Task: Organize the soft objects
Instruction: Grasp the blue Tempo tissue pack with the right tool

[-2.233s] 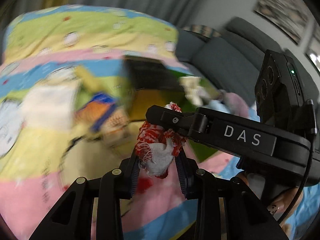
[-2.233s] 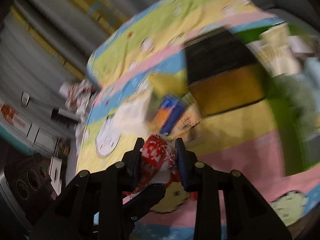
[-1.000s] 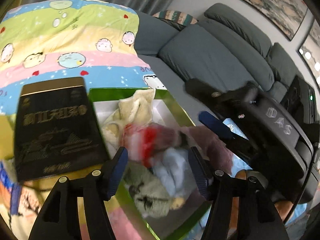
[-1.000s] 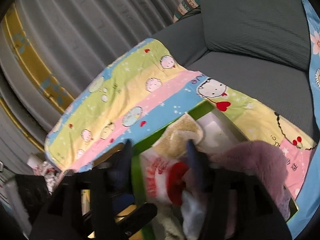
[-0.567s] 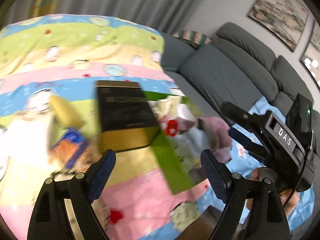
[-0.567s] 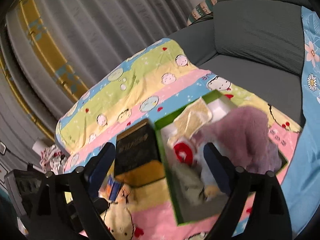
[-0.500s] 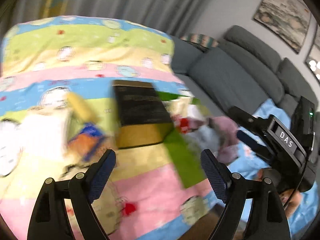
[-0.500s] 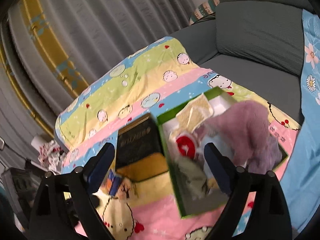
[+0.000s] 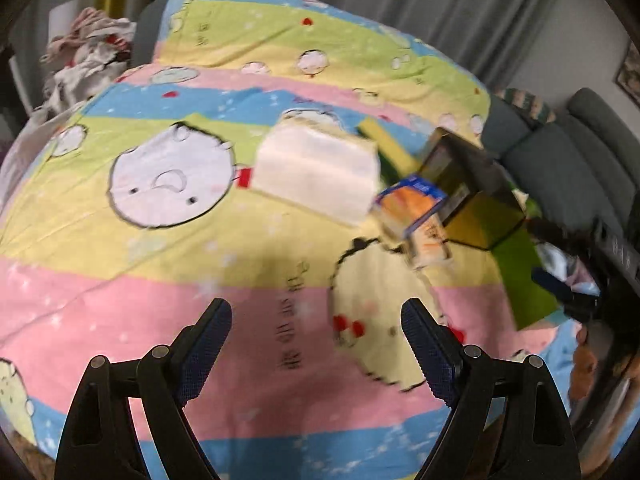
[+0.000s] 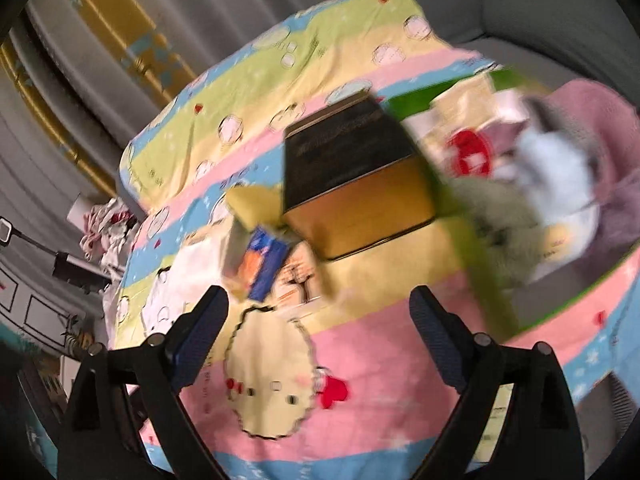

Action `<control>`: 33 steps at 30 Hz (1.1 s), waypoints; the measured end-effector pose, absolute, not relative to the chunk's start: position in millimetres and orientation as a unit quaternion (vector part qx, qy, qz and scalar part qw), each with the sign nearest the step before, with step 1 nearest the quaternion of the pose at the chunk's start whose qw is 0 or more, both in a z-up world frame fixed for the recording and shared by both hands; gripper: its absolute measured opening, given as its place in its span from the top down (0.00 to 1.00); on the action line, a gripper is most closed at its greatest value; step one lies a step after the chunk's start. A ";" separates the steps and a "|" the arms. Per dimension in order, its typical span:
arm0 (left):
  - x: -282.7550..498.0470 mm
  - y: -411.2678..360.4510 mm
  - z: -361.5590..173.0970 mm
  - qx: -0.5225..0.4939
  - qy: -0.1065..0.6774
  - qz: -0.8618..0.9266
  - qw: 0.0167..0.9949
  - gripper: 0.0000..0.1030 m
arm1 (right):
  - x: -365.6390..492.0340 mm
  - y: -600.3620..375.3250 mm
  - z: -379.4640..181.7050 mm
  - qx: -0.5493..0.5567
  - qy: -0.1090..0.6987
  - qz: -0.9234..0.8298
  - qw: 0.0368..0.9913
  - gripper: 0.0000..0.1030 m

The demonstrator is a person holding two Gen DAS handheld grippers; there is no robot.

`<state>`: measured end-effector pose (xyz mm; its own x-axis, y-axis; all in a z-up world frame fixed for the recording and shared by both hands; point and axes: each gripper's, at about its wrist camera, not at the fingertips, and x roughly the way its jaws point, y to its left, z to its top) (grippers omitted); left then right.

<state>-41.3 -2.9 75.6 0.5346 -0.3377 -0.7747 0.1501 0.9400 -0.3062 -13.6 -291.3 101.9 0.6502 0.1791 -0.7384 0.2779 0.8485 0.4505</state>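
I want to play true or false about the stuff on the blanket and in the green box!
1. Both tools are empty. True: nothing sits between the fingers of the left tool or the right tool, whose jaws are closing a little.
2. The green box is empty. False: soft things fill it, including a red-and-white cloth.
3. A black and gold box sits beside the green box. True.
4. The blanket is plain grey. False: it has pink, yellow, green and blue stripes.
5. The white pack is in the green box. False: it lies on the blanket.
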 end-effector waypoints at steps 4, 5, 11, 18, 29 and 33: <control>-47.8 8.3 67.4 -0.093 0.469 -0.126 0.869 0.16 | 18.2 -262.8 87.1 0.277 0.435 -0.030 0.856 0.28; -47.3 10.0 66.6 -0.093 0.470 -0.123 0.869 0.16 | 23.8 -257.1 84.5 0.277 0.437 -0.032 0.855 0.29; -46.1 24.0 68.7 -0.098 0.467 -0.110 0.872 0.16 | 63.3 -221.2 66.5 0.260 0.461 -0.056 0.847 0.30; -44.5 41.1 71.1 -0.100 0.461 -0.097 0.877 0.16 | 85.9 -207.7 49.4 0.225 0.464 -0.100 0.851 0.47; -42.4 39.9 69.6 -0.109 0.464 -0.110 0.872 0.16 | 73.3 -215.7 54.4 0.220 0.462 -0.076 0.856 0.73; -43.2 30.9 69.6 -0.106 0.465 -0.126 0.870 0.16 | 45.0 -220.8 61.1 0.222 0.487 -0.019 0.845 0.72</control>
